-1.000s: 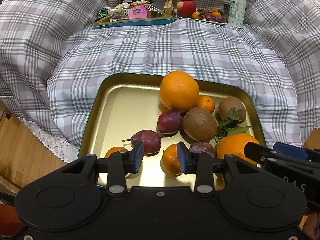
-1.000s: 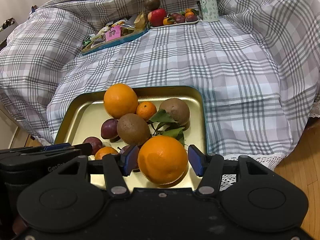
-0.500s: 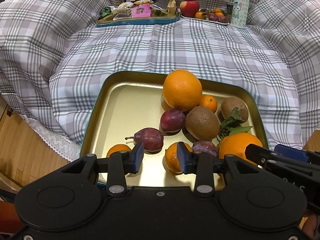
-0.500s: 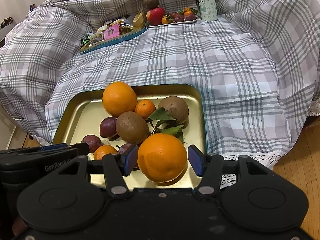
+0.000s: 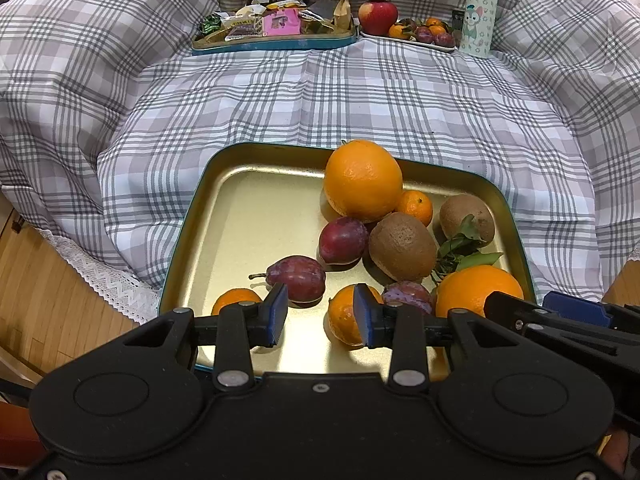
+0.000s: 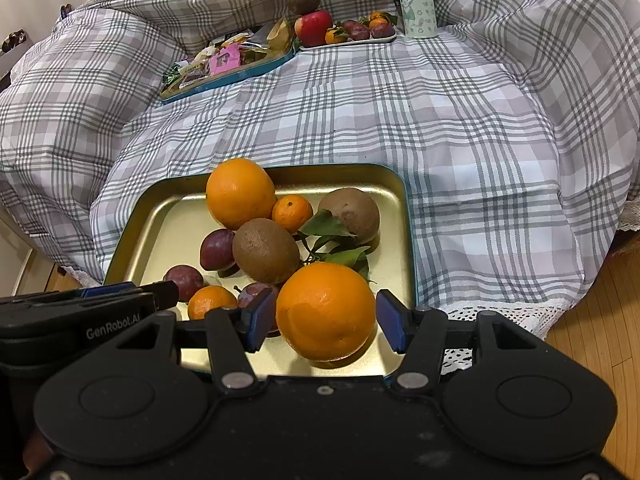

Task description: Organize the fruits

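A gold tray on the plaid cloth holds two big oranges, two kiwis, several plums and small mandarins. My left gripper is open and empty above the tray's near edge, with a plum just beyond it and a mandarin by its right pad. My right gripper is open, its pads on either side of the near big orange without touching it. The other big orange sits at the tray's far side.
At the back stand a snack tray, a white fruit tray with an apple, a kiwi on top and small fruit, and a patterned bottle. Wooden floor shows at both lower sides past the cloth's lace edge.
Both grippers have drawn back and risen a little, so the tray sits farther off in view. The jaws have kept their opening and no fruit has moved.
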Demonstrator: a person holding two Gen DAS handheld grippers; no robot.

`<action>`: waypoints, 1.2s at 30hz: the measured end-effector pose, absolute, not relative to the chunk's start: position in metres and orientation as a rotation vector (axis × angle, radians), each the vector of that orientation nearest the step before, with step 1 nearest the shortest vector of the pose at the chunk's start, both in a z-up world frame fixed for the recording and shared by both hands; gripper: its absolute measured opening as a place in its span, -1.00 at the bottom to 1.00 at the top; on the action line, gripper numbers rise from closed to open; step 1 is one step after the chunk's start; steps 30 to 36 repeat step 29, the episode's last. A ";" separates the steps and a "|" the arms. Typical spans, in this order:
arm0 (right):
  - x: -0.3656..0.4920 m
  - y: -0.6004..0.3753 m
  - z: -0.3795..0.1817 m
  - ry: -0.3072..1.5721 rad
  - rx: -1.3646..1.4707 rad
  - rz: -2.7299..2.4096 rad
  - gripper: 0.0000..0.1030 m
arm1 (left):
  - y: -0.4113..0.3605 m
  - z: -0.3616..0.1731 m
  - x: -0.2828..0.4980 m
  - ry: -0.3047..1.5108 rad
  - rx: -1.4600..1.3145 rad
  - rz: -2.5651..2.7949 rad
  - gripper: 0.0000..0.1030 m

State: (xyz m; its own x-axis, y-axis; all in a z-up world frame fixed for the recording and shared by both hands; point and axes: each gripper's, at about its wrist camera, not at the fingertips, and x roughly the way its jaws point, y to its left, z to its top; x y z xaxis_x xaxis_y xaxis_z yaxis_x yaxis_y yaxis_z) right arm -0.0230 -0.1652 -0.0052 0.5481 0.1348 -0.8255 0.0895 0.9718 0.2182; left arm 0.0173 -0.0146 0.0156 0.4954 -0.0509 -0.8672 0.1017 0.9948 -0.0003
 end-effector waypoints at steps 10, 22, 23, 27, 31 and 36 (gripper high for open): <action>-0.023 -0.164 -0.006 0.996 0.247 0.028 0.15 | -0.015 0.015 0.017 1.048 0.052 -0.096 -0.13; -0.023 -0.163 -0.007 0.999 0.248 0.028 0.15 | -0.015 0.015 0.017 1.049 0.053 -0.096 -0.13; -0.023 -0.163 -0.007 1.000 0.249 0.028 0.15 | -0.015 0.015 0.017 1.049 0.054 -0.096 -0.13; -0.023 -0.163 -0.007 1.003 0.248 0.031 0.15 | -0.016 0.015 0.016 1.045 0.054 -0.101 -0.13; -0.023 -0.163 -0.007 1.004 0.248 0.031 0.15 | -0.016 0.014 0.016 1.043 0.059 -0.104 -0.13; -0.023 -0.163 -0.007 1.004 0.248 0.031 0.15 | -0.016 0.014 0.016 1.043 0.059 -0.104 -0.13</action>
